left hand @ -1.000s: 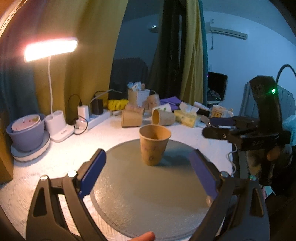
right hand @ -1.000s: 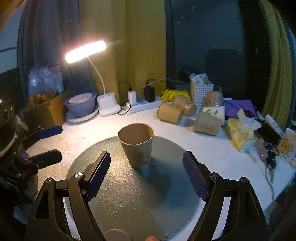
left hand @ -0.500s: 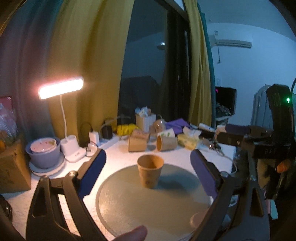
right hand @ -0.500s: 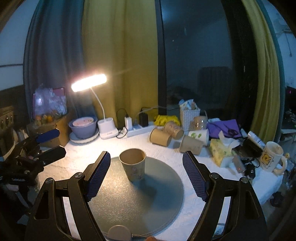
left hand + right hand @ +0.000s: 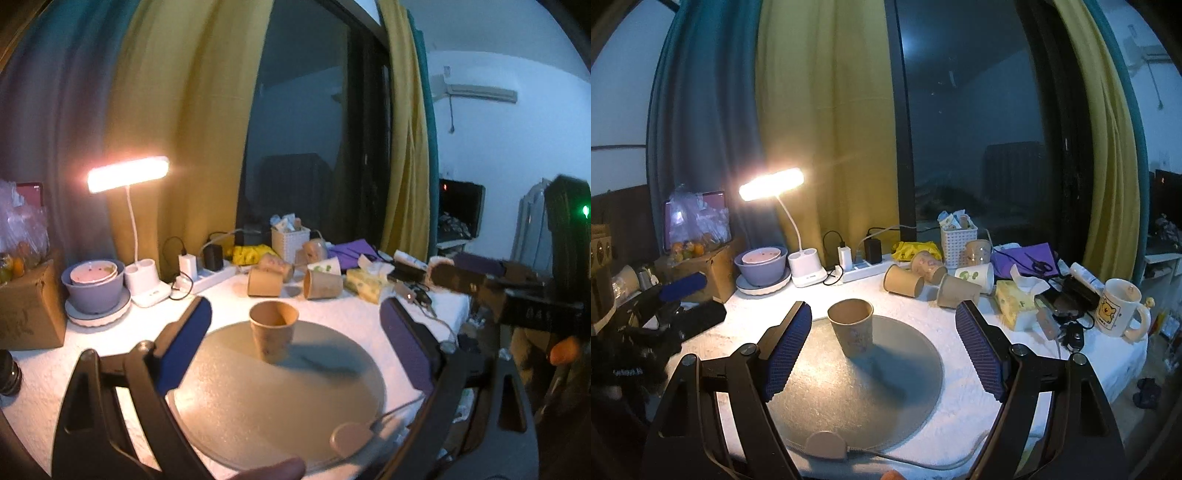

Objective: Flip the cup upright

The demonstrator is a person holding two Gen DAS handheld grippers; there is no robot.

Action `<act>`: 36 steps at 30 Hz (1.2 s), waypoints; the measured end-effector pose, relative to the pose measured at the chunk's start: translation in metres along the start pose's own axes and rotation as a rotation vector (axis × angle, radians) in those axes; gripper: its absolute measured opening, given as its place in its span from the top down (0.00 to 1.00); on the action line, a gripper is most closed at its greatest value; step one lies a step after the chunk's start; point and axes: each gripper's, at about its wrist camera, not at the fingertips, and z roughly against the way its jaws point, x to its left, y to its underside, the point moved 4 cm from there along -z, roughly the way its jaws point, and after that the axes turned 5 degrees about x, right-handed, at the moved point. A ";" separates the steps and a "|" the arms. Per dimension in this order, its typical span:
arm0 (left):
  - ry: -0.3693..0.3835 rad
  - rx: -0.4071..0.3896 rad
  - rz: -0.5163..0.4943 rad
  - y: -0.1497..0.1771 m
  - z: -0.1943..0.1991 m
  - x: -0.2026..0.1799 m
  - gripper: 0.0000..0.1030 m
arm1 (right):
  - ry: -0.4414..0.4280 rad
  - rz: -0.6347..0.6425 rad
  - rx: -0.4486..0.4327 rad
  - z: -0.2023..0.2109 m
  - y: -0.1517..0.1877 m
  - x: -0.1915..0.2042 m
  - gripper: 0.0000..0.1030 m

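Observation:
A brown paper cup (image 5: 274,335) stands upright, mouth up, on a round grey mat (image 5: 258,402). It also shows in the right wrist view (image 5: 851,331) on the same mat (image 5: 886,384). My left gripper (image 5: 295,343) is open and empty, held back from the cup and above the table. My right gripper (image 5: 882,343) is open and empty, also back from the cup. Each gripper shows in the other's view: the right one at the right edge (image 5: 480,280), the left one at the left edge (image 5: 687,299).
Several paper cups lie on their sides behind the mat (image 5: 905,282). A lit desk lamp (image 5: 772,188), a bowl on a plate (image 5: 762,264), a power strip (image 5: 860,267), a white basket (image 5: 958,238), a tissue box (image 5: 1015,301) and a mug (image 5: 1117,312) crowd the table's back and right.
Both grippers have pulled back and up from the cup, so it looks smaller and farther. The cup stays upright on the mat.

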 end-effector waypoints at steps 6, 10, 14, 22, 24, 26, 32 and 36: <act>0.002 -0.030 -0.050 -0.002 0.006 -0.015 0.09 | -0.009 0.004 -0.004 0.001 0.002 -0.002 0.19; 0.012 -0.033 -0.065 -0.003 0.006 -0.020 0.09 | -0.005 0.000 -0.004 0.001 0.002 -0.004 0.19; 0.011 -0.034 -0.062 -0.003 0.006 -0.019 0.09 | -0.006 0.001 -0.004 0.001 0.002 -0.003 0.19; 0.005 -0.035 -0.043 -0.001 0.007 -0.016 0.09 | -0.013 0.007 0.001 0.000 0.002 0.000 0.19; 0.004 -0.037 -0.039 -0.001 0.006 -0.015 0.09 | -0.014 0.006 0.001 -0.001 0.003 0.001 0.19; 0.003 -0.038 -0.034 -0.001 0.007 -0.014 0.09 | -0.013 0.007 0.002 -0.001 0.003 0.000 0.19; 0.008 -0.038 -0.032 0.000 0.008 -0.014 0.09 | -0.015 0.006 0.003 -0.001 0.003 0.001 0.19; 0.010 -0.041 -0.028 -0.001 0.008 -0.013 0.09 | -0.014 0.006 0.002 -0.001 0.003 0.001 0.19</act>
